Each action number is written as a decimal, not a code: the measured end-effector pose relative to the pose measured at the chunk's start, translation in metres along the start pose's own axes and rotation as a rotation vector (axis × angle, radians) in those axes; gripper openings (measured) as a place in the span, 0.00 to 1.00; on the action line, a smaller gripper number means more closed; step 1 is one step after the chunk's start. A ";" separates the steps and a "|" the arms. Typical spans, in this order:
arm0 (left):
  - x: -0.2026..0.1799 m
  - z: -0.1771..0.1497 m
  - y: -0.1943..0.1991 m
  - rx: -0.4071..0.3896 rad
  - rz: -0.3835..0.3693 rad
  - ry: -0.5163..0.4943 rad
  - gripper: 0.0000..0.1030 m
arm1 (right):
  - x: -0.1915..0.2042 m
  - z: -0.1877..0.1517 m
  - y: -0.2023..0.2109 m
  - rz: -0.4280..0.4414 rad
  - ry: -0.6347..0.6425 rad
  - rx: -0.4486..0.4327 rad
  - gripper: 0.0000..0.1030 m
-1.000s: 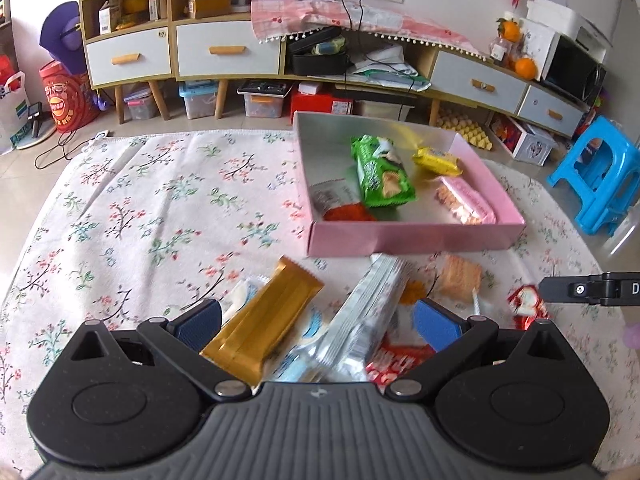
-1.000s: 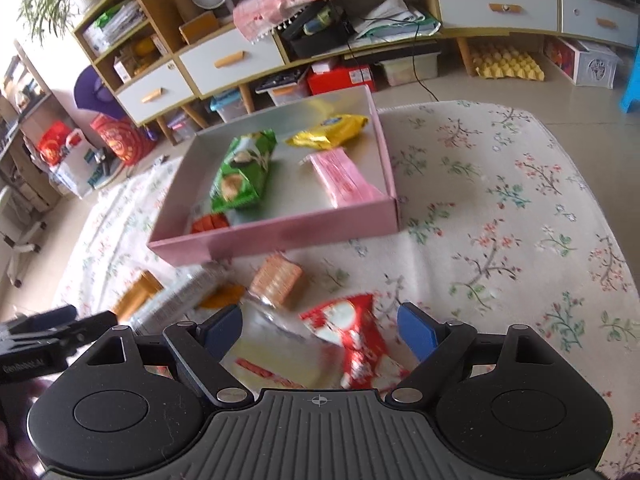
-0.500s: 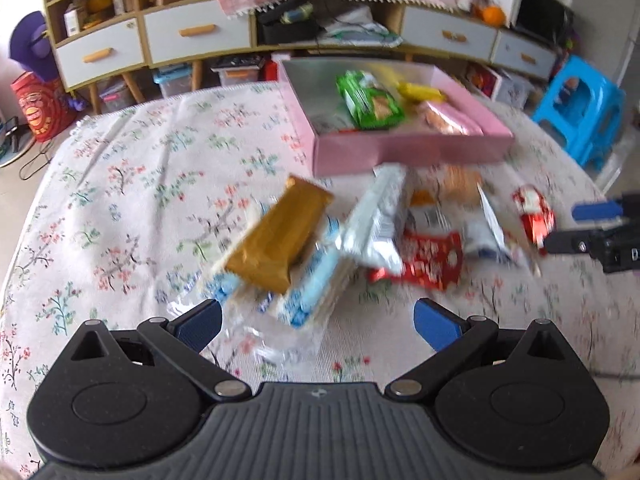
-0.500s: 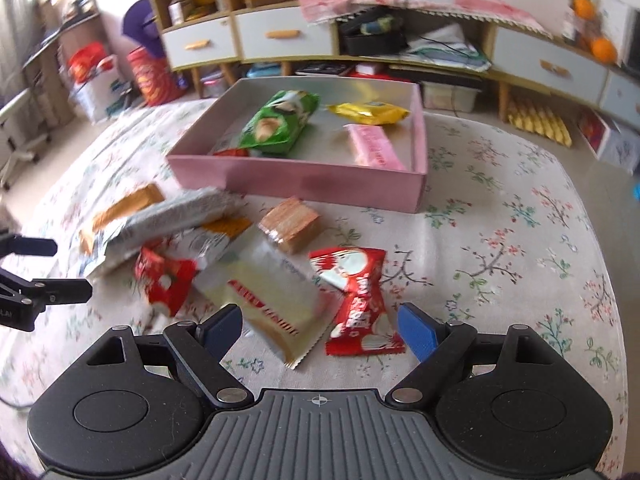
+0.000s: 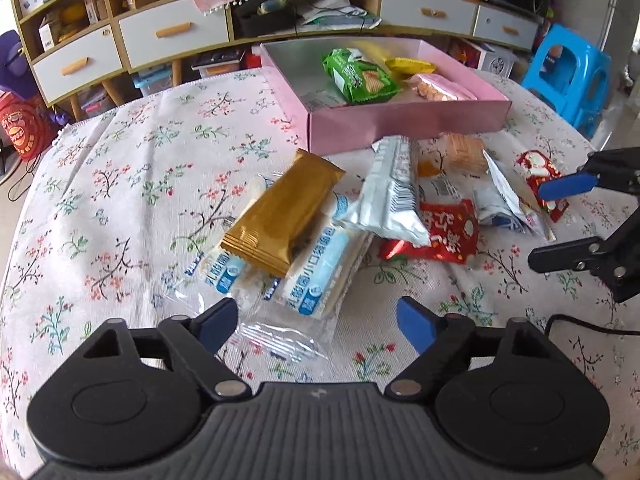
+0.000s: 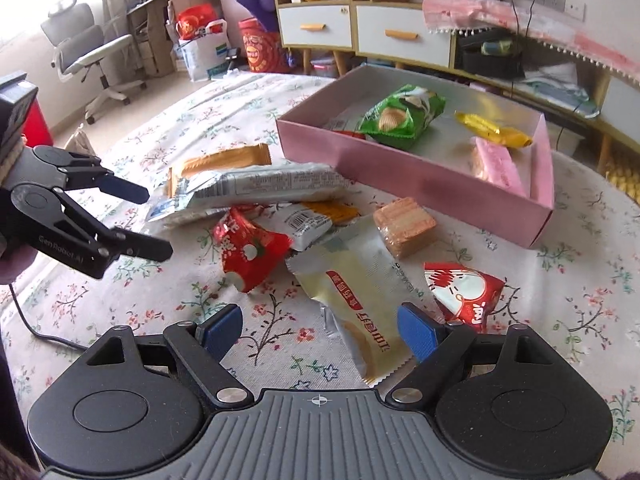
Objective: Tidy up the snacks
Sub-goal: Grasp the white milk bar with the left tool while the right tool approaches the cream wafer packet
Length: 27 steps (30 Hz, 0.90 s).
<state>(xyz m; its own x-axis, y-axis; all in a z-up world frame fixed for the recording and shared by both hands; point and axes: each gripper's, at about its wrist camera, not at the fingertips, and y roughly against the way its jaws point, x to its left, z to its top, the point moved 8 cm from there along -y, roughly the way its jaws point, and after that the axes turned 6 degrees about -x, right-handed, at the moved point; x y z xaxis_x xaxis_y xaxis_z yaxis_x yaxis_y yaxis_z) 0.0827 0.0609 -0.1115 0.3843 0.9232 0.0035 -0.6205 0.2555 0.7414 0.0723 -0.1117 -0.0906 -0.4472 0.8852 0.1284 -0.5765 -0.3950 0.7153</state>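
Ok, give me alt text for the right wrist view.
The right gripper, jaws open, hovers over a cream snack packet among loose snacks on a floral cloth. Beyond, a pink box holds several packets; the left gripper reaches in from the left.

The tablecloth [image 5: 120, 184] is matt woven cloth with a printed flower pattern. The pink box [image 6: 420, 178] looks like smooth matt card, its inside silvery. The gold wrapper [image 5: 280, 216] and the red packet [image 6: 250, 254] are glossy, crinkled foil; the blue-and-white packs [image 5: 316, 276] are clear shiny plastic.

Floral tablecloth [image 5: 120, 184] covers table; pink box [image 5: 404, 120] on it; loose snack packets [image 5: 392, 196] heaped beside box.
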 end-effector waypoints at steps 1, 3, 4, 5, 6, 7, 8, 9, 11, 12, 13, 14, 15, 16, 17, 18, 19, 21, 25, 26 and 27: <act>0.001 0.001 0.000 -0.003 -0.001 0.002 0.78 | -0.001 0.000 -0.002 -0.004 -0.003 0.001 0.84; 0.003 0.003 0.000 -0.008 -0.004 0.006 0.78 | -0.005 0.001 -0.005 -0.017 -0.011 0.001 0.84; 0.004 0.003 0.000 -0.010 -0.006 0.007 0.78 | -0.006 0.001 -0.006 -0.023 -0.016 -0.001 0.84; 0.004 0.004 0.000 -0.012 -0.007 0.006 0.78 | -0.009 0.002 -0.007 -0.031 -0.022 -0.003 0.84; 0.004 0.004 -0.001 -0.013 -0.008 0.003 0.78 | -0.014 0.002 -0.008 -0.041 -0.032 -0.002 0.84; 0.004 0.004 -0.001 -0.014 -0.007 -0.001 0.78 | -0.017 0.001 -0.009 -0.049 -0.043 0.001 0.83; 0.004 0.003 -0.001 -0.015 -0.008 -0.005 0.77 | -0.020 0.001 -0.011 -0.056 -0.054 0.003 0.83; 0.003 0.004 -0.003 -0.015 -0.011 -0.009 0.76 | -0.024 -0.001 -0.011 -0.061 -0.065 0.005 0.83; 0.002 0.004 -0.004 -0.015 -0.018 -0.017 0.70 | -0.028 -0.002 -0.014 -0.066 -0.083 0.007 0.81; 0.001 0.004 -0.004 -0.014 -0.028 -0.022 0.67 | -0.030 -0.002 -0.015 -0.071 -0.091 0.006 0.81; -0.001 0.004 -0.003 -0.013 -0.037 -0.028 0.60 | -0.031 -0.003 -0.015 -0.073 -0.094 0.004 0.78; -0.003 0.004 -0.002 -0.011 -0.047 -0.031 0.54 | -0.032 -0.003 -0.015 -0.072 -0.095 0.002 0.76; -0.004 0.004 -0.001 -0.004 -0.055 -0.034 0.52 | -0.032 -0.004 -0.014 -0.074 -0.094 0.003 0.73; -0.006 0.002 -0.001 0.004 -0.061 -0.036 0.48 | -0.032 -0.004 -0.014 -0.077 -0.094 0.003 0.69; -0.007 0.000 0.000 0.015 -0.070 -0.038 0.43 | -0.032 -0.003 -0.013 -0.076 -0.095 0.004 0.67; -0.009 -0.001 -0.001 0.025 -0.076 -0.042 0.41 | -0.031 -0.004 -0.012 -0.069 -0.097 0.007 0.64; -0.010 -0.004 0.000 0.034 -0.081 -0.048 0.39 | -0.030 -0.004 -0.011 -0.064 -0.099 0.010 0.63; -0.012 -0.005 0.002 0.034 -0.078 -0.065 0.38 | -0.027 -0.006 -0.010 -0.059 -0.094 0.015 0.60; -0.016 -0.009 0.005 0.051 -0.086 -0.069 0.36 | -0.020 -0.011 -0.005 -0.065 -0.068 0.023 0.58; -0.017 -0.010 0.007 0.059 -0.088 -0.069 0.36 | -0.019 -0.012 -0.003 -0.065 -0.068 0.032 0.58; -0.018 -0.012 0.008 0.068 -0.091 -0.069 0.36 | -0.017 -0.014 -0.001 -0.068 -0.066 0.042 0.58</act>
<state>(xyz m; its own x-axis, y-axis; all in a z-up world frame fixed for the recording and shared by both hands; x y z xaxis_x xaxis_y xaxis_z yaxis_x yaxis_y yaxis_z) 0.0630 0.0497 -0.1137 0.4847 0.8744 -0.0212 -0.5342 0.3151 0.7844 0.0710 -0.1293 -0.1034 -0.3609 0.9245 0.1227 -0.5740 -0.3239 0.7521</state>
